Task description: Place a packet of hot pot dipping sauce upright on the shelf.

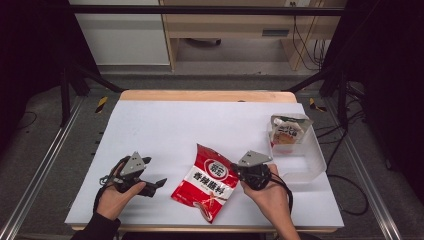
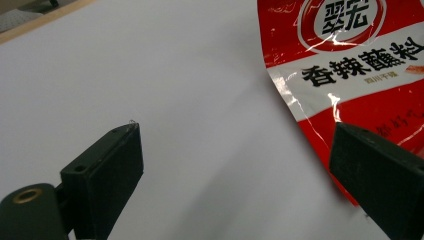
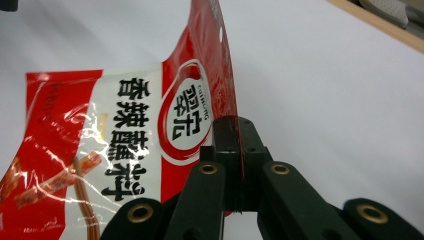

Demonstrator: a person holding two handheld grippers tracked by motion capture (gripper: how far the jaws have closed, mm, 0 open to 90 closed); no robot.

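The high view looks down from afar on the table; both gripper views sit close, sharing the red packet.

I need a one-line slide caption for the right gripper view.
Right hand-held gripper shut on the edge of a red seasoning packet above the white table.

Table far half open; clear bin blocks right edge.

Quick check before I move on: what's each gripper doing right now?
Left gripper: open, holding nothing, beside the red seasoning packet.
Right gripper: closed on the packet's edge.
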